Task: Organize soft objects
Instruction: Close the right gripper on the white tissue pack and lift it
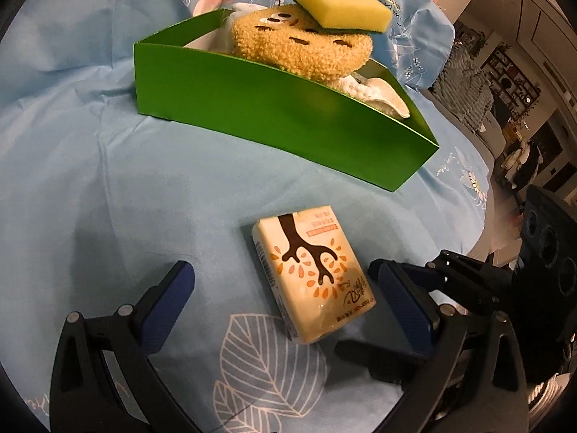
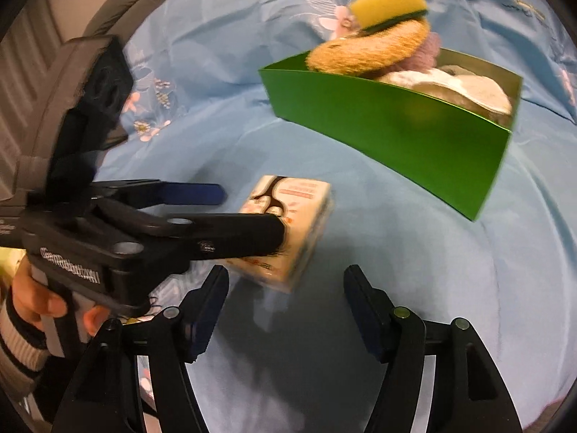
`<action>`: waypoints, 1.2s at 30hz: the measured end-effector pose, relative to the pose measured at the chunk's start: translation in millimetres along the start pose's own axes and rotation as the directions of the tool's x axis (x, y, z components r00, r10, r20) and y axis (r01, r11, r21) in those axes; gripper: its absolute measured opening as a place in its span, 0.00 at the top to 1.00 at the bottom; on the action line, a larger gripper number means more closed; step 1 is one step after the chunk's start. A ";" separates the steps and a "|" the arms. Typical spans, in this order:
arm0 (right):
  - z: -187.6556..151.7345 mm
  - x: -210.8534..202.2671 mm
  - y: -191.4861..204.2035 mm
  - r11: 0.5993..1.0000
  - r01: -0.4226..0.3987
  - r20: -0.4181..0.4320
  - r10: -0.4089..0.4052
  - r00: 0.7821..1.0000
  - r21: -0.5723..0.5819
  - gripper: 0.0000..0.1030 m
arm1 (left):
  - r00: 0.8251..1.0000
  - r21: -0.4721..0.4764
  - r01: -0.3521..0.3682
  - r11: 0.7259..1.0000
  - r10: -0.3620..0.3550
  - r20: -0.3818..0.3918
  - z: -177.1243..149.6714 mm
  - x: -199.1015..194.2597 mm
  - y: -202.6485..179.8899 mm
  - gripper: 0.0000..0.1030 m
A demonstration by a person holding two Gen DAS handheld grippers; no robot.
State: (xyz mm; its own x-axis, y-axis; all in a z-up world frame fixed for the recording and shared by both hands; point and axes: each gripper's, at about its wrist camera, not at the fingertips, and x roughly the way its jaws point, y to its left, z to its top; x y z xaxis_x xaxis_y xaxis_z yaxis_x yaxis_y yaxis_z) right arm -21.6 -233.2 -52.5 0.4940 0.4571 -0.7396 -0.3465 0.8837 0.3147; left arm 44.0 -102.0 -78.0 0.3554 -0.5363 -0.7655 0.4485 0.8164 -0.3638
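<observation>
- Lying nearest in both views, a cream tissue pack printed with a brown tree rests on the blue floral bedsheet, outside the box.
- From the left wrist view, the left gripper has its jaws wide open on either side of the pack, with the blue pads clear of it on the left and just beside it on the right; nothing is clamped.
- Only the right wrist view shows that gripper from the side, with one finger crossing in front of the pack and a hand in a striped cuff on its handle; motion blur hides whether the finger touches the pack.
- The right gripper shows its own jaws apart and empty, low in its view, near the pack.
- Farther back stands a green box, open-topped, holding a tan plush toy with a yellow sponge perched on top.
- White cloth lies at the right end of the box in both views.
- A purple knitted item behind the plush appears in the right wrist view alone.
- Room shelves at far right show only in the left wrist view.
</observation>
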 end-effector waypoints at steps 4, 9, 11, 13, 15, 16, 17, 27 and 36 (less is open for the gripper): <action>3.5 8.4 10.8 0.999 0.006 0.013 -0.005 1.000 -0.041 0.34 | 1.000 0.003 0.004 1.000 -0.004 -0.003 2.4 1.2 0.1 0.03; 4.8 16.1 16.3 0.998 0.024 0.019 -0.023 1.000 -0.058 0.34 | 1.000 0.041 0.000 0.999 0.001 -0.015 2.4 6.0 -7.0 0.11; 4.2 17.0 17.4 0.997 0.031 0.021 -0.030 0.999 -0.066 0.34 | 1.000 0.056 -0.008 0.998 0.010 -0.021 2.1 9.3 -11.8 0.14; 3.3 17.4 18.3 0.996 0.039 0.022 -0.037 0.999 -0.075 0.36 | 1.000 0.070 -0.014 0.997 0.015 -0.022 1.7 10.9 -15.2 0.14; 2.0 16.5 17.9 0.996 0.043 0.024 -0.041 0.999 -0.081 0.39 | 1.000 0.075 -0.011 0.997 0.013 -0.026 1.6 11.7 -16.5 0.14; 1.9 16.8 18.2 0.996 0.045 0.025 -0.043 0.999 -0.083 0.40 | 1.000 0.076 -0.011 0.997 0.013 -0.027 1.4 11.8 -17.0 0.14; 1.6 16.9 18.0 0.995 0.047 0.025 -0.045 0.999 -0.085 0.41 | 1.000 0.081 -0.011 0.997 0.013 -0.029 1.3 12.5 -18.8 0.15; -2.3 12.5 10.3 0.995 0.085 0.036 -0.084 0.996 -0.042 0.61 | 0.999 0.074 0.033 0.997 -0.030 -0.037 2.2 12.6 -24.3 0.37; -3.8 11.3 12.9 0.995 0.096 0.047 -0.095 0.994 -0.035 0.61 | 0.999 0.078 0.037 0.996 -0.035 -0.026 0.0 10.8 -27.6 0.39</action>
State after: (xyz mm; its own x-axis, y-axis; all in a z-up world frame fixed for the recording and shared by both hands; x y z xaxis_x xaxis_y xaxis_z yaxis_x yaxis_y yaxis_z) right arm -23.4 -217.0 -59.0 0.5618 0.3757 -0.7371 -0.3249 0.9195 0.2210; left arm 35.5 -130.4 -76.1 0.3175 -0.5591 -0.7659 0.5243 0.7765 -0.3495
